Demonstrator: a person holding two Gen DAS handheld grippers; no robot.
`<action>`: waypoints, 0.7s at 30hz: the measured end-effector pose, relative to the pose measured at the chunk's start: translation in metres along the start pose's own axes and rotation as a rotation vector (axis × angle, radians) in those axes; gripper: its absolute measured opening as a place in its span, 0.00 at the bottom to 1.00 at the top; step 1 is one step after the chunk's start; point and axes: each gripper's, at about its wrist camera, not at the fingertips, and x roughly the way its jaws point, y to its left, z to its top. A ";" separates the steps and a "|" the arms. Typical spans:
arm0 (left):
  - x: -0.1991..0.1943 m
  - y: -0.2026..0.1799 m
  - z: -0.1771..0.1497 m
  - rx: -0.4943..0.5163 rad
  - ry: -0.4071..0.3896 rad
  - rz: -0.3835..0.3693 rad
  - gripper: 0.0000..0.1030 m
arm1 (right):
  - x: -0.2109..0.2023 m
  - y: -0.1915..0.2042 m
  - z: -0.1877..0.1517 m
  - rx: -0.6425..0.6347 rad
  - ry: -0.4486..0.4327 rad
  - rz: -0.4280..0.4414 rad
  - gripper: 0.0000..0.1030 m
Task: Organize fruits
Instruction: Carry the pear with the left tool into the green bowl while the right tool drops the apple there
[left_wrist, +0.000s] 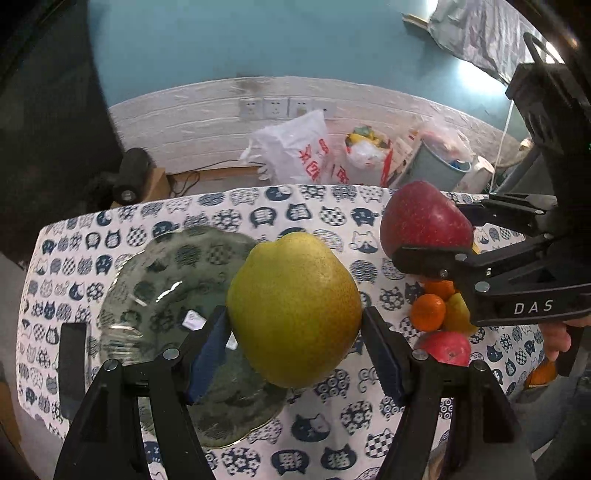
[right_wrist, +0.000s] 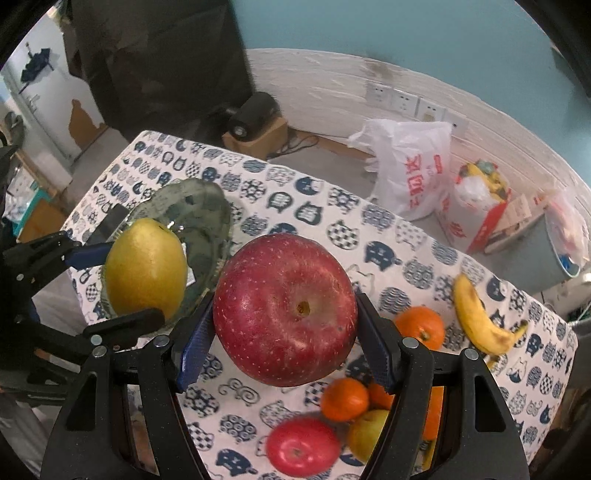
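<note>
Left gripper (left_wrist: 295, 325) fingers clamp the pear (left_wrist: 293, 308), right gripper (right_wrist: 284, 332) fingers clamp the red apple (right_wrist: 284, 308), both held above the surface (right_wrist: 295, 214); lower each upright over the glass plate (left_wrist: 155, 280), releasing once seated apart.

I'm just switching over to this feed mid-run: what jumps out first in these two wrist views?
Two fruits are held up above the cat-print tablecloth: the left gripper clamps a big yellow-green pear beside the clear glass plate, and the right gripper clamps a large dark red apple. Behind the apple, on the cloth, lie a spotted yellow banana and small oranges.
</note>
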 end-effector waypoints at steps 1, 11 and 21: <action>-0.002 0.006 -0.002 -0.012 -0.001 0.005 0.72 | 0.002 0.004 0.002 -0.005 0.001 0.003 0.70; -0.002 0.058 -0.023 -0.101 0.015 0.059 0.72 | 0.021 0.038 0.019 -0.044 0.022 0.036 0.70; 0.010 0.095 -0.045 -0.165 0.064 0.093 0.72 | 0.053 0.080 0.031 -0.102 0.070 0.079 0.70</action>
